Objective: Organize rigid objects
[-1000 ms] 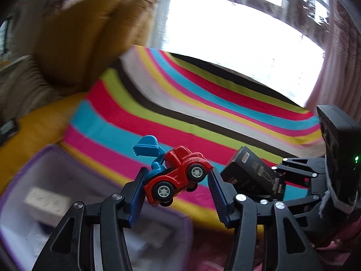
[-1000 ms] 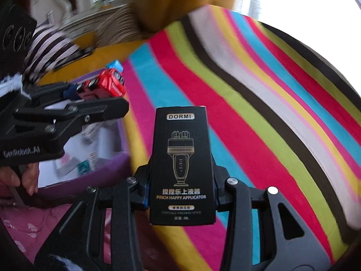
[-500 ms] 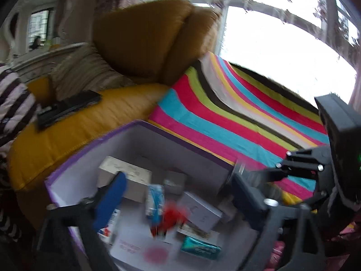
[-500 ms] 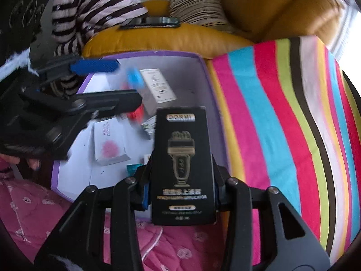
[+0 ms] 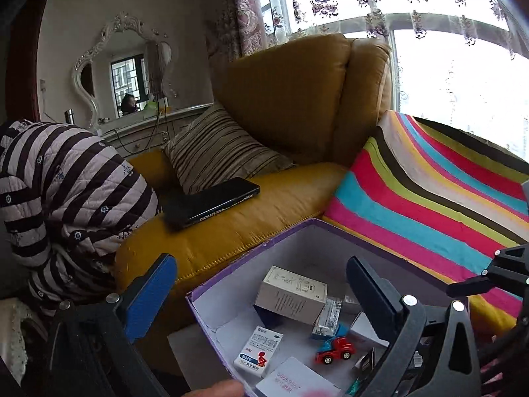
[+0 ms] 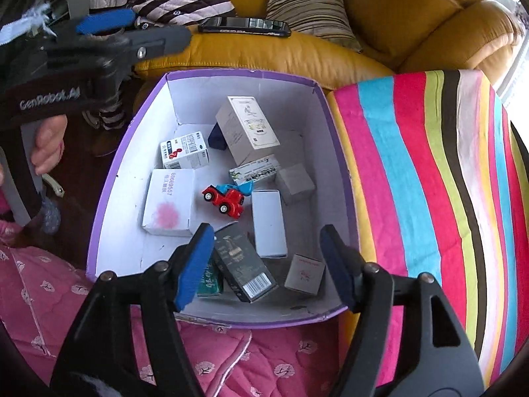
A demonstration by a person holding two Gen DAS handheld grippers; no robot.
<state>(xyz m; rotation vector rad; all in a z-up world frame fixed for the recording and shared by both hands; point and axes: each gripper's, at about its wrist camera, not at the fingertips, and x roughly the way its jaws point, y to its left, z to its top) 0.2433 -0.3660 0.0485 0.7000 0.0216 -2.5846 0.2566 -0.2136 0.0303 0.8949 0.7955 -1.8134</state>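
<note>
1. Over at the left side, the left gripper [image 6: 132, 33] is seen spread fully wide with nothing between its blue pads; nothing is held.
2. Down in the purple-rimmed white cardboard box [image 6: 109, 178], the small red toy truck with a blue scoop [image 6: 228, 198] is lying among assorted cartons, and the black printed carton [image 6: 244, 264] is resting near the front wall.
3. Further right, the right gripper [image 6: 264, 264] is hanging over that black carton, jaws opening and clear of it.
4. A straight lift-out is probably best, so nothing gets nudged.
</note>
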